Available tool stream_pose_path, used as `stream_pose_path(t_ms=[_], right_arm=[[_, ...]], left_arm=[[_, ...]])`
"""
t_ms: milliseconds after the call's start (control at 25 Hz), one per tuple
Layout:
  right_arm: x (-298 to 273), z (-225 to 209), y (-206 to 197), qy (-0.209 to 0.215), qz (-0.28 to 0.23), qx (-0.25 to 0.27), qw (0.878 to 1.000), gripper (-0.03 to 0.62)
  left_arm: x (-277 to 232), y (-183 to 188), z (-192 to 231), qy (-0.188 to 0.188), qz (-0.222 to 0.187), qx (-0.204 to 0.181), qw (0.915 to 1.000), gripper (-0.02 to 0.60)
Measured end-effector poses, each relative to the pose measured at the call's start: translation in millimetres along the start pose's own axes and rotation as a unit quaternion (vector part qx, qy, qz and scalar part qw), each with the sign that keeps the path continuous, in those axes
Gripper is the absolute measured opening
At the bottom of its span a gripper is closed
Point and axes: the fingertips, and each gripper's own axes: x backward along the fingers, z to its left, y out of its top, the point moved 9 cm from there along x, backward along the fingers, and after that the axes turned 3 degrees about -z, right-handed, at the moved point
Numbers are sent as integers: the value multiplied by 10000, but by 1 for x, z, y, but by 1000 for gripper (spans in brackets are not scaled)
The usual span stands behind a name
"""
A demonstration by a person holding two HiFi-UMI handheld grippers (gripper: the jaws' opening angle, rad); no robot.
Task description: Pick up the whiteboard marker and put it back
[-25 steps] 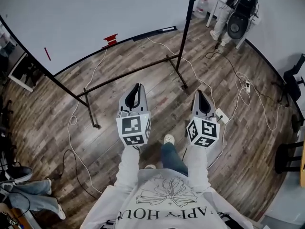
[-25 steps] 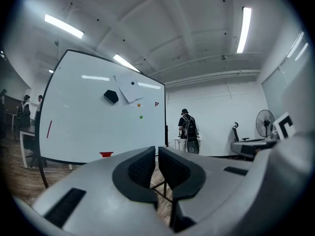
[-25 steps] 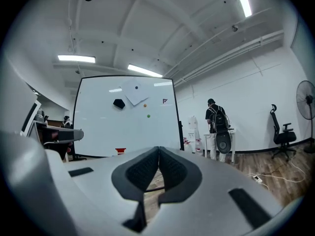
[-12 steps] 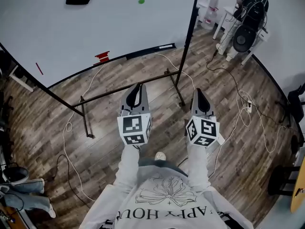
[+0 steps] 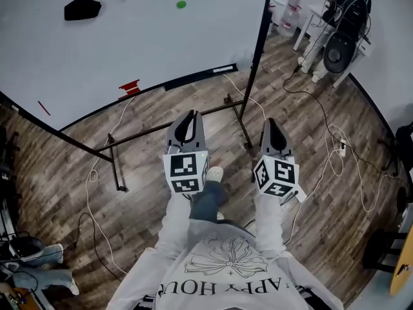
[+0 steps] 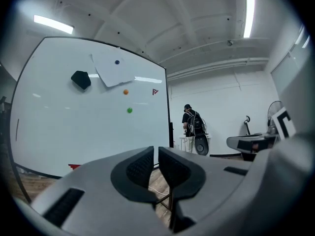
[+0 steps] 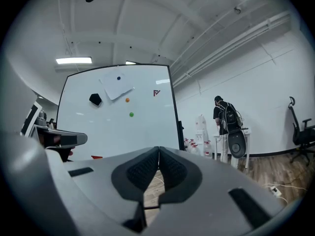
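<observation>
Red thing [image 5: 129,87] on the whiteboard [image 5: 116,37] ledge, probably the marker (too small to be sure), well apart from both grippers. Left gripper [image 5: 188,120] jaws pressed together, empty; right gripper [image 5: 271,124] likewise. Wood floor [image 5: 64,166] below.

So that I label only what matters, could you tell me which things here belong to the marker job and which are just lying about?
Job: whiteboard; thin red stick on it, possibly the marker; left gripper and right gripper, both shut and empty.
Lying about: black pad, green magnet, floor cables, fan.
</observation>
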Motion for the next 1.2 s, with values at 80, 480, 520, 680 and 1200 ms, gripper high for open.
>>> stream_pose_path(t_ms=[80, 480, 520, 680, 1200], right_arm=[[-24, -8, -3, -33, 15, 20, 10000, 3], [-154, -55, 6, -298, 44, 108, 9995, 3], [-168, -59, 8, -325, 38, 107, 9994, 3], [-217, -75, 12, -435, 17, 67, 9990, 3], [-296, -101, -12, -467, 394, -27, 9981, 3]], left_arm=[[-29, -3, 5, -46, 30, 7, 10000, 10], [-187, -2, 17, -497, 211, -40, 9985, 11], [-204, -1, 19, -545, 242, -60, 9982, 11], [-261, -3, 26, -732, 354, -124, 9966, 11], [-352, -41, 27, -1253, 1143, -440, 9845, 72]])
